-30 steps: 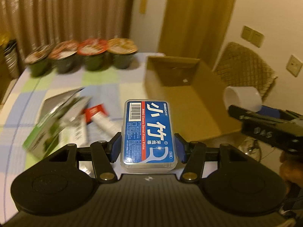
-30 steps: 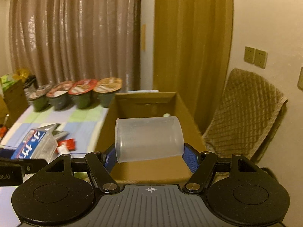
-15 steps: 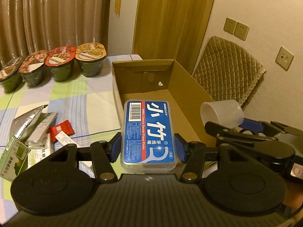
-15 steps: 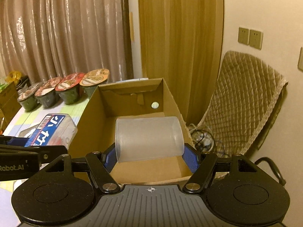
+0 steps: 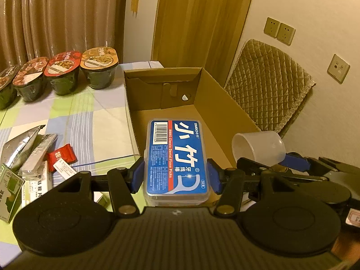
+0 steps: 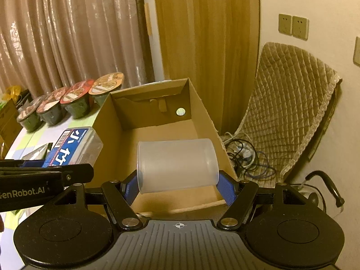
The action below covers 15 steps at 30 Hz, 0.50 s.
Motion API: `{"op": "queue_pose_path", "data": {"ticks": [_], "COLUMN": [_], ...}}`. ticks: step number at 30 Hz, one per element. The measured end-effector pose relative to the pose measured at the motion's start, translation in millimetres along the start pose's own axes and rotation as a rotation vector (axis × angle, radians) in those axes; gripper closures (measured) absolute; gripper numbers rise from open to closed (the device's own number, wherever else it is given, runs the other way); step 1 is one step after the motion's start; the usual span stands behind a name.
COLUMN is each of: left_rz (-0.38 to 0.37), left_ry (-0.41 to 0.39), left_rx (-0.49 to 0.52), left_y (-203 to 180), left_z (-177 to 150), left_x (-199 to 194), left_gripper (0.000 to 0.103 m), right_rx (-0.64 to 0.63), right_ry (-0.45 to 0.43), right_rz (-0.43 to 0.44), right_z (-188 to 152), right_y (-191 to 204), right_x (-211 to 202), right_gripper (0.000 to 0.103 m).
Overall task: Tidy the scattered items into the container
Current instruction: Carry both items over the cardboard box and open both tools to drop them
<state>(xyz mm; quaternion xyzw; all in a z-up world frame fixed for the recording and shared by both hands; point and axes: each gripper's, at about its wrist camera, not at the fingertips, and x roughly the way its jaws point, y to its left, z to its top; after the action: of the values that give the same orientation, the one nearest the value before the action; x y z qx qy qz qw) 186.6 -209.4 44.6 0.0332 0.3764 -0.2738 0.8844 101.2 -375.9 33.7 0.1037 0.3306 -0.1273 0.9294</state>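
Between the blue pads of the left gripper (image 5: 176,175) sits a floss box (image 5: 176,155), pinched across its short sides with the label up and its far end reaching over the near edge of the cardboard box (image 5: 225,103). The right gripper (image 6: 177,184) has its jaws closed on a frosted cup (image 6: 176,165), held lying on its side above the near part of the same box, whose floor ahead of both grippers looks bare. The step in hand appears to be the drop of both things. To do it well, each gripper would likely need to move forward until its load is wholly past the near wall, then sink low before the jaws part, since the cup looks light and round and could roll or bounce out. The two grippers are close beside each other, so releasing one at a time should avoid a knock. To the left of the left gripper's jaws, packets (image 5: 33,157) lie on the checked cloth (image 5: 94,121), yet to be gathered.
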Motion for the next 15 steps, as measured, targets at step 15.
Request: {"op": "queue_pose_path", "data": {"ticks": [15], "left_rz": [-0.005], "left_ry": [0.006], "left_rx": [-0.031], "left_y": [2.6], "left_z": [4.3], "left_x": [20.1], "left_gripper": [0.05], "right_rx": [0.051], "right_ry": [0.0], "right_rz": [-0.038], "right_z": [3.7], "right_y": [-10.7], "right_x": [8.6], "right_gripper": [0.029]}}
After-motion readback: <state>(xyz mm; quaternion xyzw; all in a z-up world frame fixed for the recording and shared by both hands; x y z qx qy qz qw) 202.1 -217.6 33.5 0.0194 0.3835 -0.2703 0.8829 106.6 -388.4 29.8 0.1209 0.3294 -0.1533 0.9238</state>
